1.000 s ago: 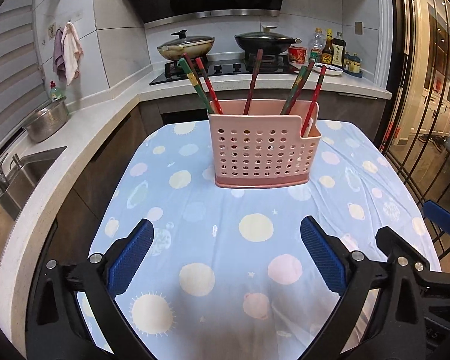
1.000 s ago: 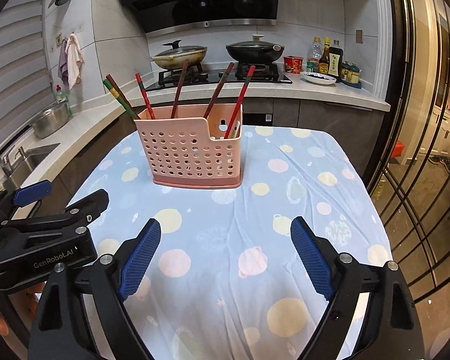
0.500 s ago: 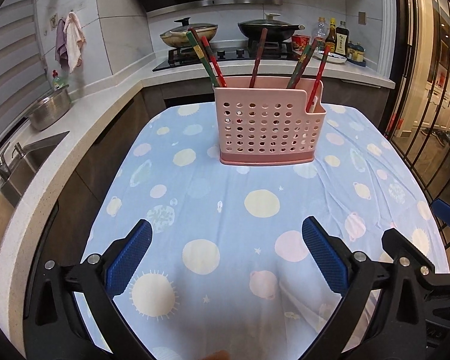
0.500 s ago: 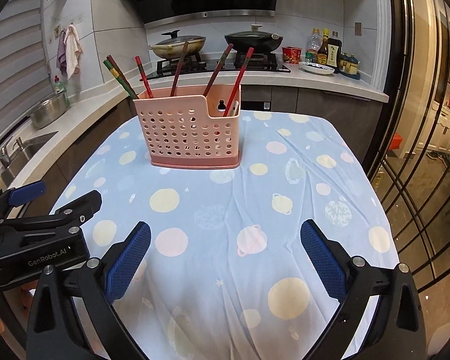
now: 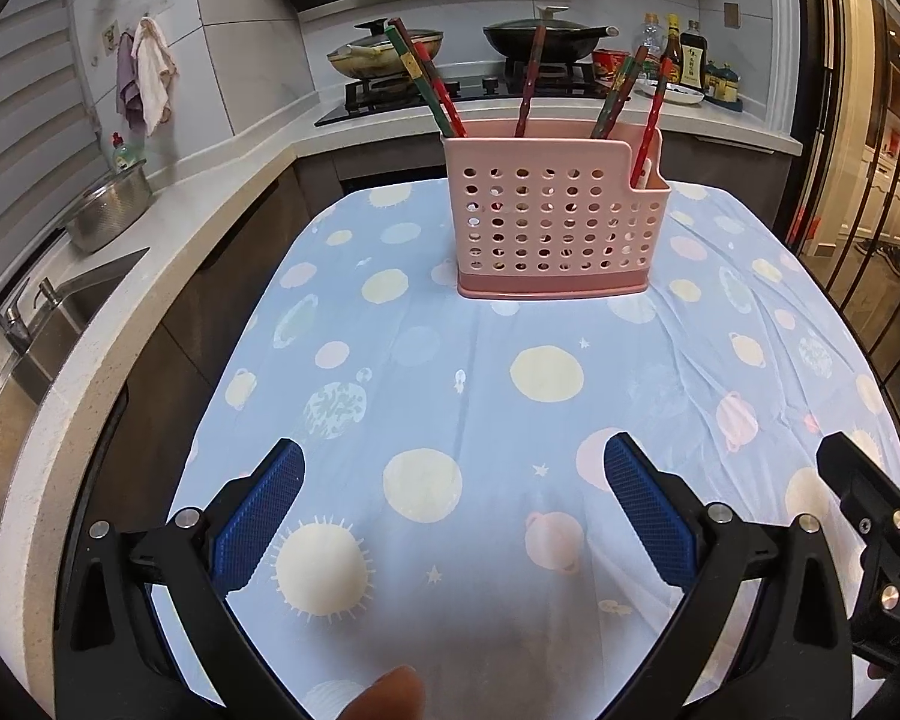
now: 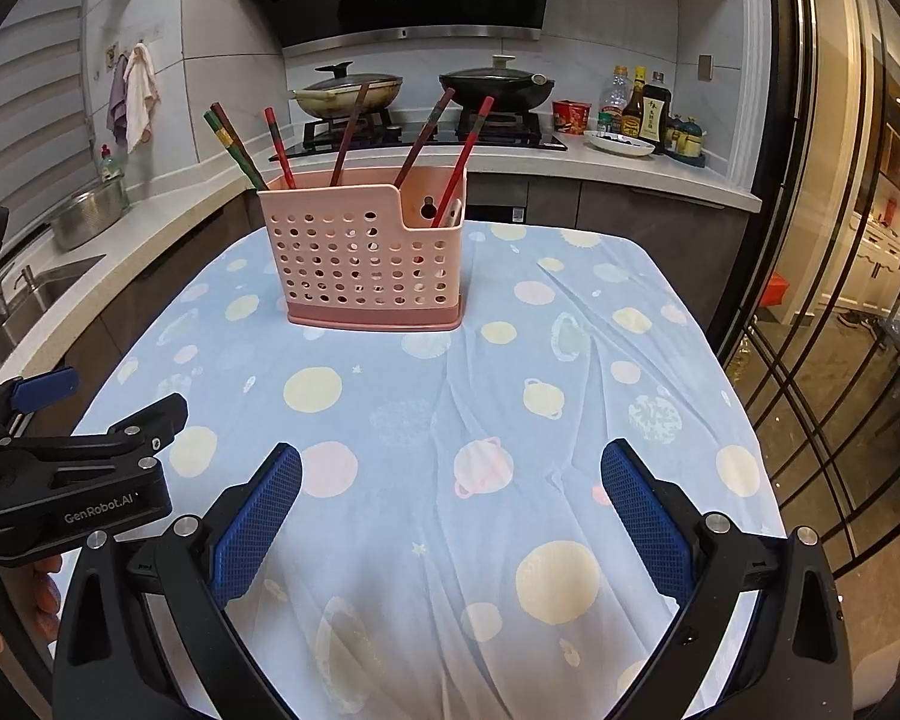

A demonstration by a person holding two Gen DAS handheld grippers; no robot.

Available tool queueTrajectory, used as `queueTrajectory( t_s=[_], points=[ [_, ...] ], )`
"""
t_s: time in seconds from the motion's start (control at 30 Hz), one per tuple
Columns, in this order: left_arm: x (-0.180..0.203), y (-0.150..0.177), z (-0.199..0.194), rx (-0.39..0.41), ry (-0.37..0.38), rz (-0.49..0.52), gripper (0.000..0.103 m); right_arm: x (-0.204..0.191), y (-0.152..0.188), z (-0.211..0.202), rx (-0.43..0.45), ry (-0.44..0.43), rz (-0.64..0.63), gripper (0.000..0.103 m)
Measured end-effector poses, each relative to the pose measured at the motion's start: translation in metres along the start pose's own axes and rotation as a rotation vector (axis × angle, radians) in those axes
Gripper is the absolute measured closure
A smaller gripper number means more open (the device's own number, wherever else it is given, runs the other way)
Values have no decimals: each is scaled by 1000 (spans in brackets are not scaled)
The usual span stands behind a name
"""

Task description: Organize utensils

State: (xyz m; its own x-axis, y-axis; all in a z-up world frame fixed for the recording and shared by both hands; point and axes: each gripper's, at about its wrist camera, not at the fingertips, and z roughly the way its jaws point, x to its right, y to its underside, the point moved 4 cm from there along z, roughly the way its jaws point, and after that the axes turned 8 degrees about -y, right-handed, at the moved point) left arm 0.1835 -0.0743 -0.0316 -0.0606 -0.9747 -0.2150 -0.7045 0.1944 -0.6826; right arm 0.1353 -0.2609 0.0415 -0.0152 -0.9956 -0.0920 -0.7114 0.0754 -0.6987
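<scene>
Blue planet-print tablecloth (image 5: 480, 396); white kitchen counter (image 5: 168, 228) behind.

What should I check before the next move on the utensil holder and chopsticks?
1. Left claw open and empty: ok.
2. Right claw open and empty, jaws just opened wider: ok.
3. Pink utensil holder upright on the tablecloth: ok.
4. Chopsticks all standing in the holder, none loose on the cloth: ok.
5. Cloth between both claws and the holder free of obstacles: ok.
6. Chopsticks sorted into the proper compartments: cannot tell.
</scene>
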Motion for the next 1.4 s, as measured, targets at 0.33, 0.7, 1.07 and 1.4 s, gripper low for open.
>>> queueTrajectory(
  t_s=[0.33,0.7,1.07,1.4],
  points=[
    [-2,9,4,-19,-11,-11,7,4,4,-1,-1,9,4,7],
    [-1,7,3,-10,-12,-10,7,5,7,1,-10,14,-3,7],
    [-3,4,3,-7,-21,-24,7,5,5,2,-5,14,-4,7],
    [-5,4,5,-13,-12,-25,7,6,5,3,-5,21,0,7]
  ],
)
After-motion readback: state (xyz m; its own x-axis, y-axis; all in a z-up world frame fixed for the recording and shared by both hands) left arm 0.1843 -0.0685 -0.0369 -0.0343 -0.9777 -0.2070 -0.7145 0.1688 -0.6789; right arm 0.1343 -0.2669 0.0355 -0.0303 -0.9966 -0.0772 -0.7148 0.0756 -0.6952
